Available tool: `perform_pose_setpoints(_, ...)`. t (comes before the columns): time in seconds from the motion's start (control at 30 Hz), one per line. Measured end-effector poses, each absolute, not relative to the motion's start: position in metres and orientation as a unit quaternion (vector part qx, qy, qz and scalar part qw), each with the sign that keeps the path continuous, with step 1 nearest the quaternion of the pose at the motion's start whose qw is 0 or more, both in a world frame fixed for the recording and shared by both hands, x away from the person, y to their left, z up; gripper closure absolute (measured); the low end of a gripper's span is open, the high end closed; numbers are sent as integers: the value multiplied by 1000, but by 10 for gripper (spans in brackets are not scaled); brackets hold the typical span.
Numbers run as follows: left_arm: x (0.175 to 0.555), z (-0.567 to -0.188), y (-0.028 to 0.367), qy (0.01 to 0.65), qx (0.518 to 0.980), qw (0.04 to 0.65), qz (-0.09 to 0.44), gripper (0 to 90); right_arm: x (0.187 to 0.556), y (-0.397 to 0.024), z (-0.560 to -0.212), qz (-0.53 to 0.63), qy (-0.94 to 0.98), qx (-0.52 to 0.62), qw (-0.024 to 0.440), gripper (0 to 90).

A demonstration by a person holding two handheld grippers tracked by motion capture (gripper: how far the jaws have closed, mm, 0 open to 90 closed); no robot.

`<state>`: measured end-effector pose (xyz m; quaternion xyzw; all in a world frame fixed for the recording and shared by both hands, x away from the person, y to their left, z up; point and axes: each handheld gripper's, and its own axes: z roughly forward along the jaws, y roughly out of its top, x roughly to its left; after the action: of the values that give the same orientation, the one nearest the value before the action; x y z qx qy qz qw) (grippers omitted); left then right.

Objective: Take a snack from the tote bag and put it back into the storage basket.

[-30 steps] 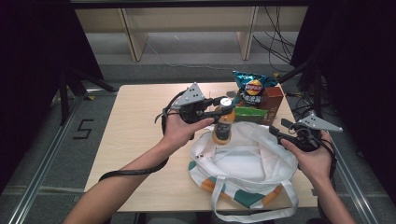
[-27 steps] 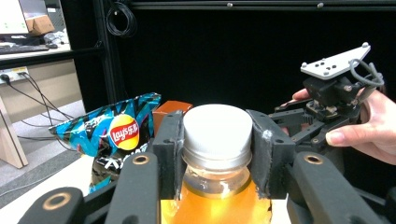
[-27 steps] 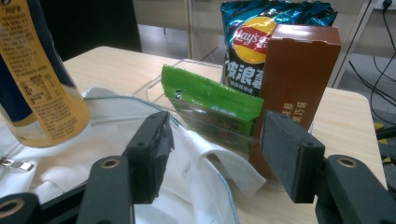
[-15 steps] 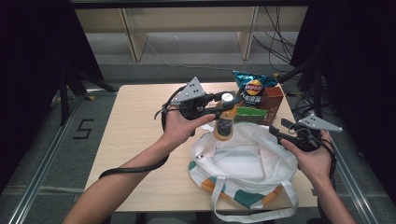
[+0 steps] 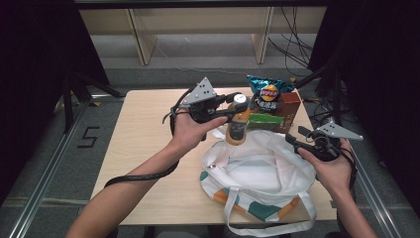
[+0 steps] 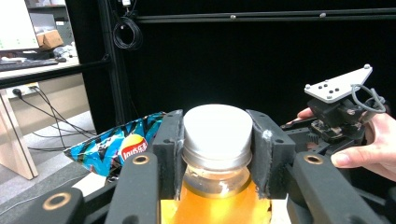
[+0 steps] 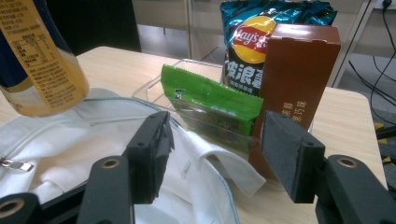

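Left hand: your left gripper (image 5: pixel 236 105) reaches forward and to the right over the worktop (image 5: pixel 143 144), held about level above the bag's far edge
Left fingers: clenched on the white cap and neck of the bottle (image 5: pixel 238 126), one pad (image 6: pixel 168 149) on each side
Right hand: your right gripper (image 5: pixel 297 140) sits at the bag's right rim, pointing left and forward, well apart from the bottle
Right fingers: released, nothing between them
Bottle axis: long axis near upright, cap up, base down and tilted slightly toward you
Bottle place: hanging clear above the open mouth of the white tote bag (image 5: pixel 257 171), not touching it
Around: just behind the bottle a clear tray (image 7: pixel 154 86) holds a green packet (image 7: pixel 210 100), a brown box (image 7: pixel 294 74) and a crisp bag (image 5: pixel 267 91)
In the way: the tote's far rim lies directly beneath the bottle; the tray stands close behind
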<state>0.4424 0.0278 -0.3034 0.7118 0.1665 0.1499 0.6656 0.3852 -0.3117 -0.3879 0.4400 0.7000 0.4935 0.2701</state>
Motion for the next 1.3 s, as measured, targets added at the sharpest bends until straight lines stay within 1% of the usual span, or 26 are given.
perform_pose_setpoints(0.33, 449, -299, 29, 169, 709, 667, 155, 588, 385, -311, -388, 496, 700, 442, 262, 430)
perform_pose_setpoints(0.47, 452, -298, 30, 171, 708, 667, 159, 588, 385, -311, -388, 494, 700, 444, 263, 430)
perform_pose_setpoints(0.5, 452, -298, 30, 171, 708, 666, 160, 588, 386, -311, -389, 497, 695, 442, 271, 430)
perform_pose_setpoints(0.67, 454, -297, 30, 173, 708, 665, 162, 588, 387, -311, -389, 499, 702, 437, 259, 430)
perform_pose_setpoints(1.17, 461, -295, 29, 177, 708, 663, 167, 588, 385, -311, -388, 498, 699, 440, 264, 429)
perform_pose_setpoints(1.23, 462, -295, 30, 177, 709, 661, 171, 588, 386, -313, -388, 495, 702, 433, 272, 429)
perform_pose_setpoints(1.27, 462, -295, 30, 179, 709, 661, 171, 588, 385, -312, -388, 497, 700, 440, 264, 429)
perform_pose_setpoints(1.3, 463, -294, 30, 180, 708, 661, 171, 588, 385, -312, -388, 495, 699, 441, 266, 429)
